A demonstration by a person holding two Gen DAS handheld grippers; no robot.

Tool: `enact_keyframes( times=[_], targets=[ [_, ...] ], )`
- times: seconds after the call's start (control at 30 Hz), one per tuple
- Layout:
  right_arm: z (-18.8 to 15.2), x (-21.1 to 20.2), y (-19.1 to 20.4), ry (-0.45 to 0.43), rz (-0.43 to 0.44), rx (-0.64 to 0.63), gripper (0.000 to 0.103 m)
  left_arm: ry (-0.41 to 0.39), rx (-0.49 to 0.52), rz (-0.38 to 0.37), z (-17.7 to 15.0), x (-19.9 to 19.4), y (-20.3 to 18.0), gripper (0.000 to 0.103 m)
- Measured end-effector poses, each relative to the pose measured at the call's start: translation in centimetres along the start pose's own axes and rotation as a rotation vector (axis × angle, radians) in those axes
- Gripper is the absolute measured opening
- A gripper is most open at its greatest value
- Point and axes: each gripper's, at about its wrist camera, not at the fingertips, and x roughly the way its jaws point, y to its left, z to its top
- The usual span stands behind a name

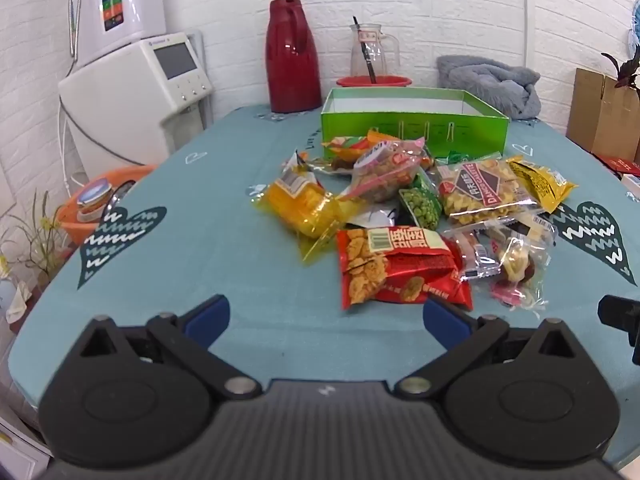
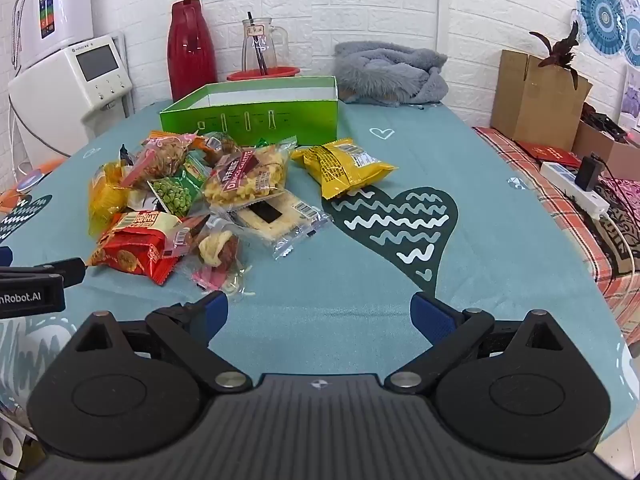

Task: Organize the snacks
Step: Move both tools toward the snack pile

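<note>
- Snacks (image 1: pixel 416 216) are dumped in one loose heap on your teal tablecloth (image 1: pixel 224 264), packets overlapping each other, right in front of the green box (image 1: pixel 414 126).
- Nearest you in the left view is a red packet (image 1: pixel 400 268) with fried pieces printed on it, lying flat; it's the closest thing to your left gripper (image 1: pixel 326 316), just beyond its right blue fingertip.
- Behind that: a see-through yellow-orange bag (image 1: pixel 300 204), a little green pea packet (image 1: pixel 422 204), a clear bag with a dark diamond label (image 1: pixel 480 192), and a yellow packet (image 2: pixel 344 166) off on the right edge of the heap.
- There's also a clear wrapper with a pale cracker slab (image 2: pixel 280 216) and a crinkly clear one with a knotted brownish snack (image 2: pixel 218 254) by the red packet.
- The green box is open on top, white inside; from here you can't see its bottom.
- Your left gripper is spread wide, nothing between the jaws, only cloth under it.
- Your right gripper (image 2: pixel 320 316) is spread wide too, also with nothing in it; the heap sits ahead and to its left, and the knotted snack is the closest bit to its left fingertip.
- Both grippers hover short of the heap, not touching any packet.
- Behind the box you've got a red thermos (image 1: pixel 292 56), a glass pitcher (image 1: pixel 372 48) and a grey fluffy blanket (image 1: pixel 488 80) against the white brick wall.
</note>
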Motion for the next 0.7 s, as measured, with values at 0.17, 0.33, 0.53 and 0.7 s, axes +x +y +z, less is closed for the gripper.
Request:
enact_keyframes(
  times=[0.17, 0.33, 0.53, 0.7],
  targets=[
    [0.19, 0.17, 0.13, 0.017, 0.013, 0.007, 0.103, 0.002, 0.012, -0.011, 0.09, -0.01, -0.18, 0.102],
    [-0.15, -0.30, 0.20, 0.013, 0.012, 0.008, 0.103, 0.000, -0.015, 0.003, -0.39, -0.36, 0.24, 0.102],
    [0.09, 0.32, 0.22, 0.017, 0.013, 0.006, 0.103, 0.010, -0.015, 0.003, -0.09, -0.08, 0.35, 0.103],
    [0.08, -0.13, 0.74, 0.011, 0.007, 0.002, 0.103, 0.013, -0.027, 0.004, 0.00, 0.28, 0.61, 0.103]
  ],
)
